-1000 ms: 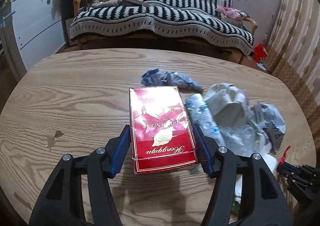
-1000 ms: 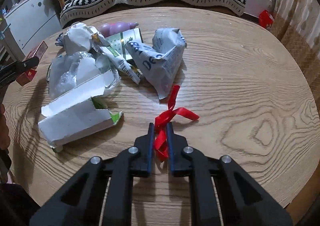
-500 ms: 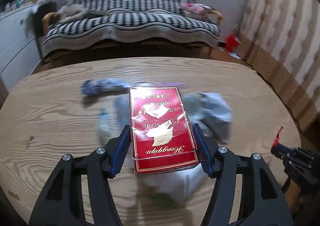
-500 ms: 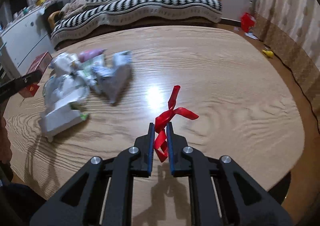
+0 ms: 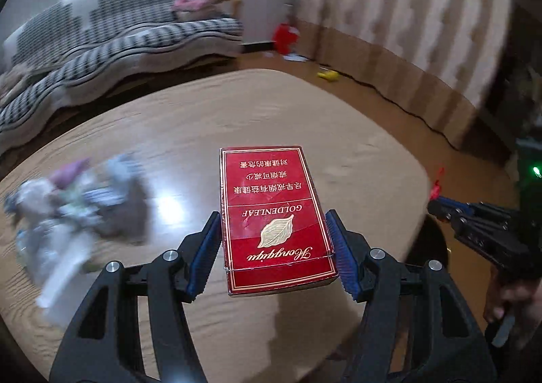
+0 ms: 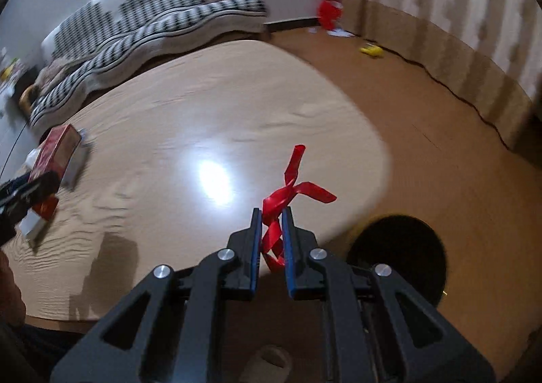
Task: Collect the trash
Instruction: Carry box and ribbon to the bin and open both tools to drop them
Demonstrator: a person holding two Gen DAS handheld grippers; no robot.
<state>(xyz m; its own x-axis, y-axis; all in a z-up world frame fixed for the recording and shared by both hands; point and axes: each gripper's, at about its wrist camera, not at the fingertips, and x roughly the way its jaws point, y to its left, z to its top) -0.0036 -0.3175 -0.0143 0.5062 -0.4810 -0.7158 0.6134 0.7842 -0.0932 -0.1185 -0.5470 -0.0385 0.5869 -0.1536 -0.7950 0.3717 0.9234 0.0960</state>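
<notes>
My left gripper (image 5: 273,247) is shut on a red cigarette carton (image 5: 271,207) and holds it above the wooden table (image 5: 237,119). My right gripper (image 6: 271,234) is shut on a red ribbon (image 6: 288,190) and holds it over the table's right edge. A blurred heap of crumpled paper and wrappers (image 5: 78,200) lies on the table at the left of the left wrist view. The right gripper with the ribbon (image 5: 437,186) shows at the right of the left wrist view. The carton (image 6: 57,152) shows at the left of the right wrist view.
A round black bin (image 6: 396,257) stands on the floor by the table's right edge. A striped sofa (image 6: 152,20) is behind the table. A red object (image 6: 328,12) and a yellow one (image 6: 371,50) lie on the floor near the wall.
Both grippers have swung to the right while holding their loads. The trash heap has slid to the left of both views, and the black bin has come into the right wrist view.
</notes>
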